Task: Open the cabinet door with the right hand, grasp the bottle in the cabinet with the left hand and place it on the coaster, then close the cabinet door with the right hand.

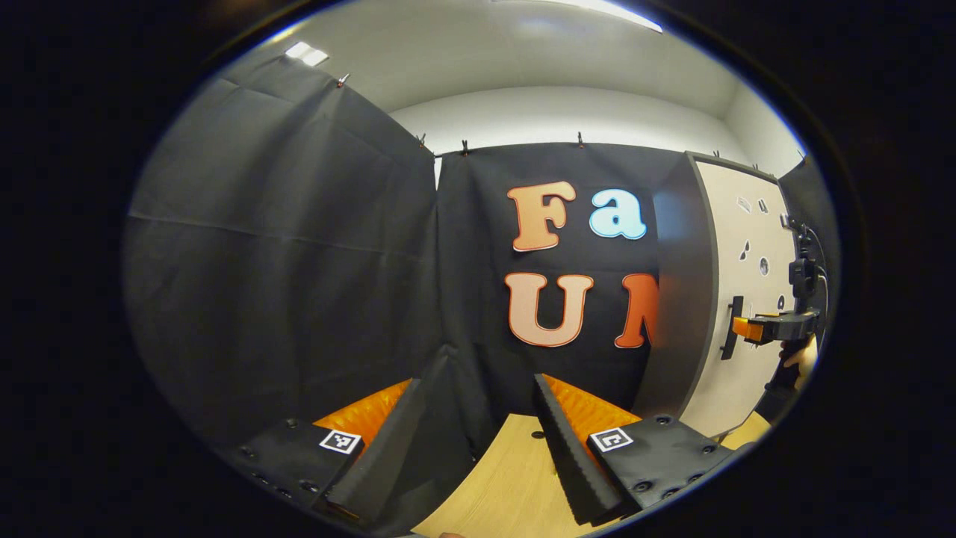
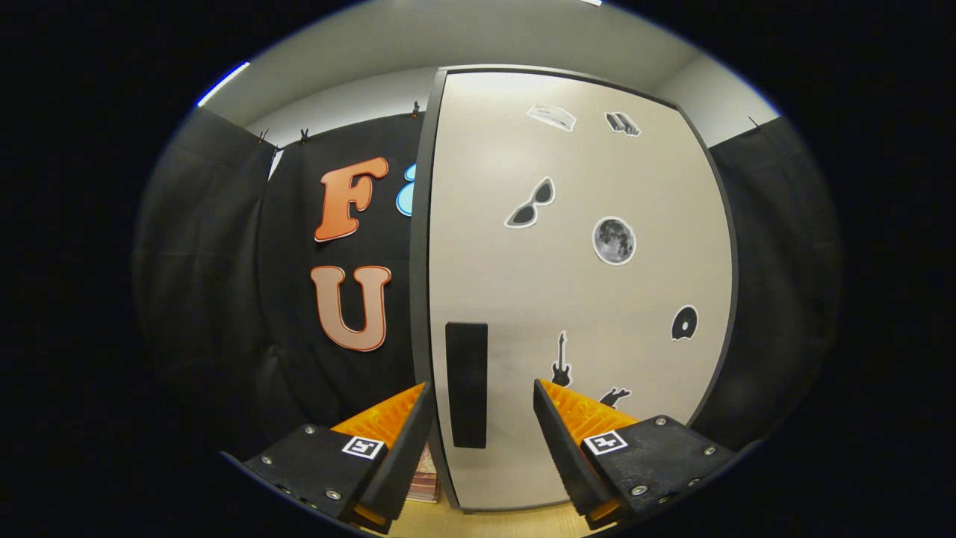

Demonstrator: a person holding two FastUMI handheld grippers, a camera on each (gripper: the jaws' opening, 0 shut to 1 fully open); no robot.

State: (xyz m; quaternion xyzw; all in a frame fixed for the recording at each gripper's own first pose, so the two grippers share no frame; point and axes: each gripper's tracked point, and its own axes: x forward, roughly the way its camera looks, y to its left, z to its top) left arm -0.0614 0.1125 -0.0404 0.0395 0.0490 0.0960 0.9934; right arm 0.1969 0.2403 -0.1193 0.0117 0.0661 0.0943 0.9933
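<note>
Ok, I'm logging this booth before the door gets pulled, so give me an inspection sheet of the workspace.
Surface: light wooden table, bare where seen.
Job's things: cabinet door shut, its dark handle upright near the left edge; bottle and coaster nothing seen.
Clutter: stickers on the door; something stacked by the cabinet's foot, unclear.
Grippers: right gripper open, fingers either side of the handle, not pressing; left gripper open, holding nothing.
Cables: a cable above the right gripper.
Surroundings: black cloth wall, white ceiling.
</note>
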